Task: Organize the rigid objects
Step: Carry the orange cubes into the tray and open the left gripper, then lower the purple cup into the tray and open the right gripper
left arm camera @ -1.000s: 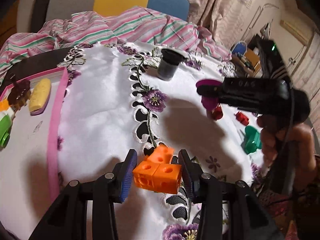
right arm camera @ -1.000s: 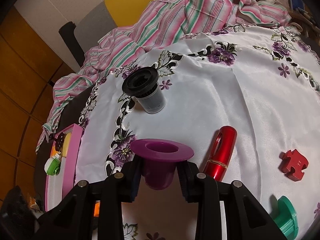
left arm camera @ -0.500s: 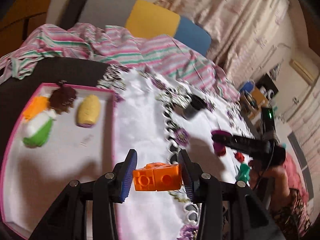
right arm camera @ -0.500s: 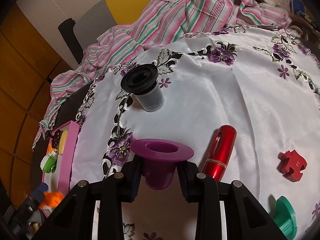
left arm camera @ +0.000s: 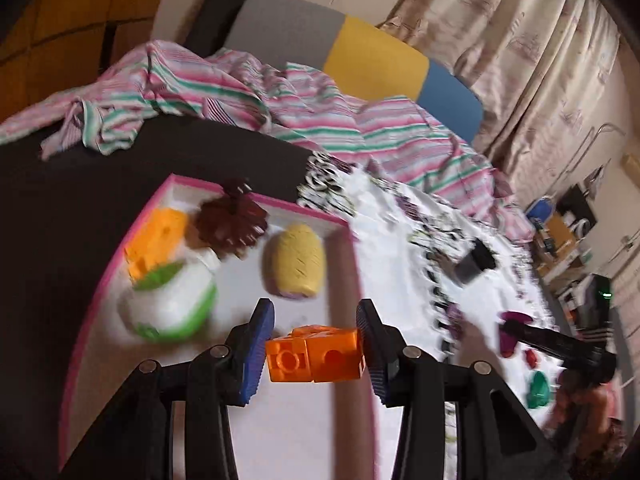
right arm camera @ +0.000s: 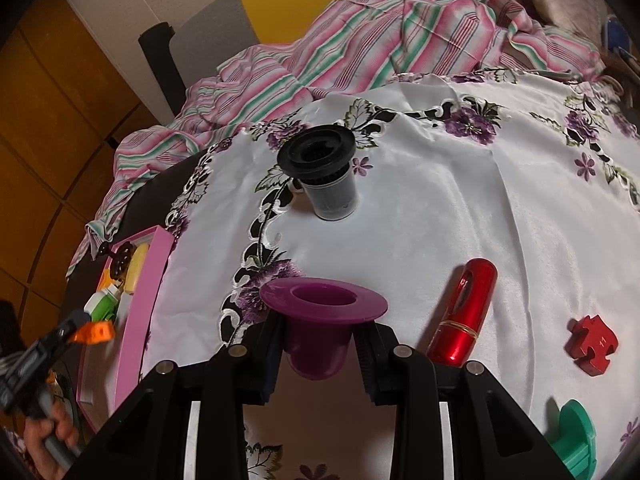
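Observation:
My left gripper point(left arm camera: 316, 354) is shut on an orange toy block point(left arm camera: 316, 354), held in the air over the right part of a pink-rimmed white tray point(left arm camera: 344, 264). In the tray lie a yellow oval piece point(left arm camera: 294, 260), a brown spiky piece point(left arm camera: 230, 220), an orange piece point(left arm camera: 158, 240) and a green-and-white toy point(left arm camera: 172, 306). My right gripper point(right arm camera: 320, 346) is shut on a purple flanged cup point(right arm camera: 322, 312), held above the white flowered cloth point(right arm camera: 420, 216). From the right wrist view the left gripper point(right arm camera: 86, 334) with its orange block point(right arm camera: 96, 332) shows at the far left by the tray point(right arm camera: 140, 308).
On the cloth lie a black-rimmed grey cup point(right arm camera: 328, 176), a red metal tube point(right arm camera: 464, 312), a red puzzle piece point(right arm camera: 592, 344) and a green plastic part point(right arm camera: 576, 440). A striped garment point(right arm camera: 360, 44) is heaped behind the table, with a chair back point(left arm camera: 360, 56) beyond.
My left gripper has carried the orange block leftwards from above the cloth to above the tray and rolled. My right gripper has kept still with the purple cup.

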{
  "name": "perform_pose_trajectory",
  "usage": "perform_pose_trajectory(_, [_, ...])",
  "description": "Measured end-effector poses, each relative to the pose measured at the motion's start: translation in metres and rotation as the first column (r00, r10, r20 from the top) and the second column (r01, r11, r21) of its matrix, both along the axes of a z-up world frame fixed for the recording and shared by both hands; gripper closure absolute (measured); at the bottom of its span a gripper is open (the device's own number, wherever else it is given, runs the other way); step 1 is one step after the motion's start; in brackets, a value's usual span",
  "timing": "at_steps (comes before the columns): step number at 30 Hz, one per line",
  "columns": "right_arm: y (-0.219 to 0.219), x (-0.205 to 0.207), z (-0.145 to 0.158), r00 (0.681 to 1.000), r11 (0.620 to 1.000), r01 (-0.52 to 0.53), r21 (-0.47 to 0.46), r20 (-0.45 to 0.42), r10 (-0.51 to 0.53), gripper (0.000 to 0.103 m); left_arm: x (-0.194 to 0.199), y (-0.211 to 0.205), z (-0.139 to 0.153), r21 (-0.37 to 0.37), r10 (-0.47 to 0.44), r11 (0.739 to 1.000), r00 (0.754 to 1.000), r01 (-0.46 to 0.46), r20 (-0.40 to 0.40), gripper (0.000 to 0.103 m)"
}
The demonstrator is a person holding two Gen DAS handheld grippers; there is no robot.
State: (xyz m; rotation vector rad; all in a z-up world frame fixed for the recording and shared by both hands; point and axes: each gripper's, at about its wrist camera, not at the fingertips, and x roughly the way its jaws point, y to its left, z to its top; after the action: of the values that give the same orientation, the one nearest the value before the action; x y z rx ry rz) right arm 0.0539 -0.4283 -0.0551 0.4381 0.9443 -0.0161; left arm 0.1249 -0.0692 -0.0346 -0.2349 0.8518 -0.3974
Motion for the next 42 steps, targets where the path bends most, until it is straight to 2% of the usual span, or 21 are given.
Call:
perform_pose_trajectory(5, [0.000, 0.000, -0.001, 1.000, 1.000, -0.002, -0.001, -0.004, 0.002, 0.070, 0.022, -0.002, -0.011, 0.100, 0.024, 0.995, 1.000, -0.025, 0.011, 0.060])
perform_pose_trajectory(8, [0.000, 0.000, -0.001, 1.000, 1.000, -0.002, 0.001, -0.004, 0.002, 0.070, 0.028, -0.001, -0.016, 0.117, 0.053, 0.992, 0.998, -0.050, -0.019, 0.059])
perform_pose_trajectory(10, [0.000, 0.000, -0.001, 1.000, 1.000, -0.002, 0.000, -0.004, 0.002, 0.070, 0.023, -0.001, -0.015, 0.130, 0.063, 0.990, 0.998, -0.059, -0.025, 0.053])
perform_pose_trajectory(16, [0.001, 0.000, -0.001, 1.000, 1.000, -0.009, -0.002, -0.003, 0.009, 0.070, 0.000, 0.014, -0.010, 0.074, 0.080, 0.994, 0.995, -0.076, -0.064, 0.051])
perform_pose_trajectory(21, [0.006, 0.000, 0.002, 1.000, 1.000, -0.022, -0.010, 0.008, 0.022, 0.070, -0.023, 0.036, -0.009, -0.008, 0.095, 0.995, 0.990, -0.097, -0.104, 0.051])
perform_pose_trajectory(27, [0.026, 0.000, 0.011, 0.994, 0.996, -0.090, -0.016, 0.054, 0.090, 0.070, -0.046, 0.043, -0.012, 0.022, 0.075, 0.997, 0.990, -0.073, -0.115, 0.051])
perform_pose_trajectory(34, [0.084, -0.001, 0.017, 0.974, 0.975, -0.214, 0.057, 0.080, 0.210, 0.070, -0.059, 0.043, -0.015, -0.008, 0.041, 0.999, 0.991, -0.042, -0.127, 0.051])
perform_pose_trajectory(42, [0.154, 0.010, 0.033, 0.936, 0.939, -0.339, 0.063, 0.120, 0.330, 0.070, -0.072, 0.037, -0.014, 0.004, 0.004, 1.000, 0.994, -0.003, -0.106, 0.051])
